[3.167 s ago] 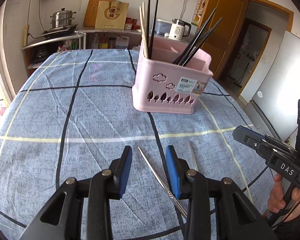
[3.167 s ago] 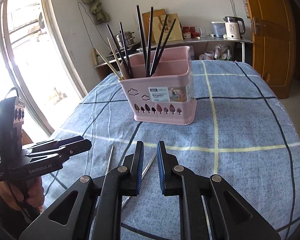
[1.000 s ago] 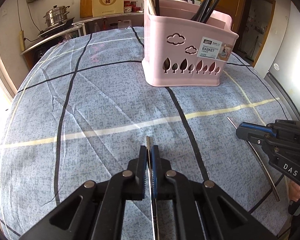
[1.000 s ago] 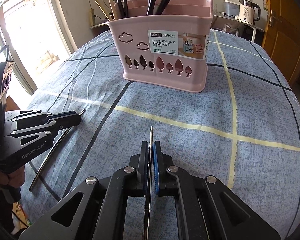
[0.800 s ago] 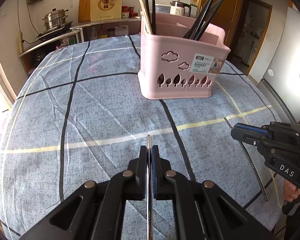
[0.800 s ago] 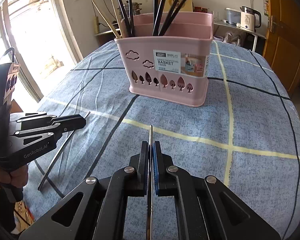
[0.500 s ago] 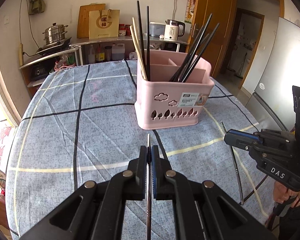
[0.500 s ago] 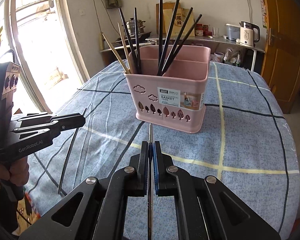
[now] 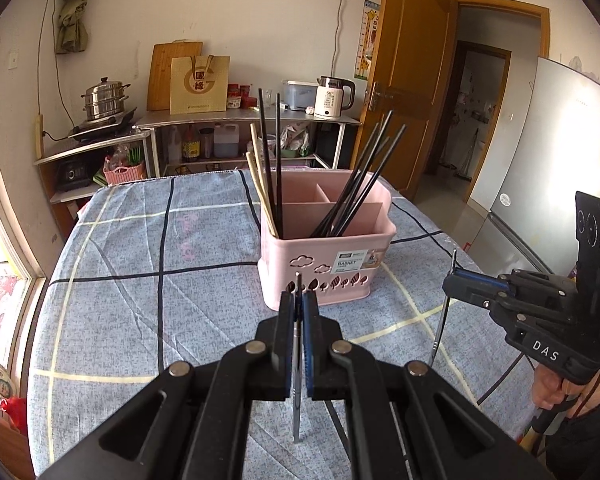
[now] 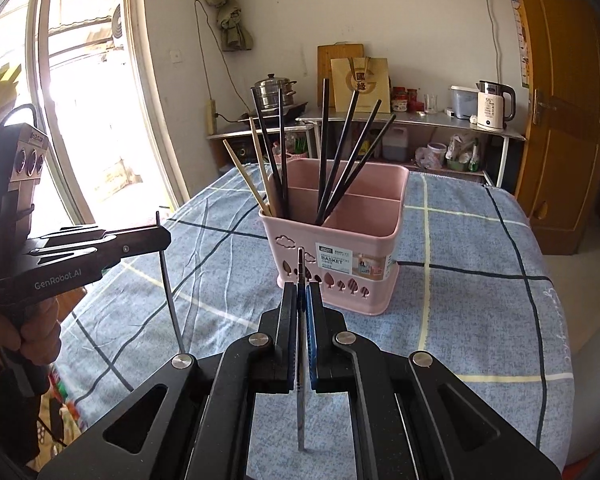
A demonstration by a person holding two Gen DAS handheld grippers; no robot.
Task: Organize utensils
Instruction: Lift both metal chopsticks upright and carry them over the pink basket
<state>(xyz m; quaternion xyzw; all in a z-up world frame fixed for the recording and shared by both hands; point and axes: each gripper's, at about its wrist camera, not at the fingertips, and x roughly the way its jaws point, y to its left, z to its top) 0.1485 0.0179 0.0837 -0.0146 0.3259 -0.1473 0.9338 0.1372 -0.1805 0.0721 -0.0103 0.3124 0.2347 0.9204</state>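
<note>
A pink divided chopstick basket (image 9: pixel 326 256) (image 10: pixel 336 256) stands on the table and holds several black and wooden chopsticks (image 9: pixel 278 164) (image 10: pixel 340 152). My left gripper (image 9: pixel 299 300) is shut on a metal chopstick (image 9: pixel 297 404), held upright above the table in front of the basket. It also shows in the right wrist view (image 10: pixel 162 236), chopstick hanging below it (image 10: pixel 171 300). My right gripper (image 10: pixel 301 290) is shut on a second metal chopstick (image 10: pixel 301 412), also lifted. It shows in the left wrist view (image 9: pixel 454 282) with its chopstick (image 9: pixel 440 320).
The table has a blue checked cloth (image 9: pixel 140 280) (image 10: pixel 480 300). Behind it stand shelves with a steamer pot (image 9: pixel 105 100), a kettle (image 9: pixel 334 96) and bottles. A wooden door (image 9: pixel 408 92) and a fridge (image 9: pixel 548 160) are to the right, a window (image 10: pixel 80 100) to the left.
Both grippers closed on the two metal chopsticks that lay on the cloth, lifted them off the table and raised them. The views now look down on the basket from higher up.
</note>
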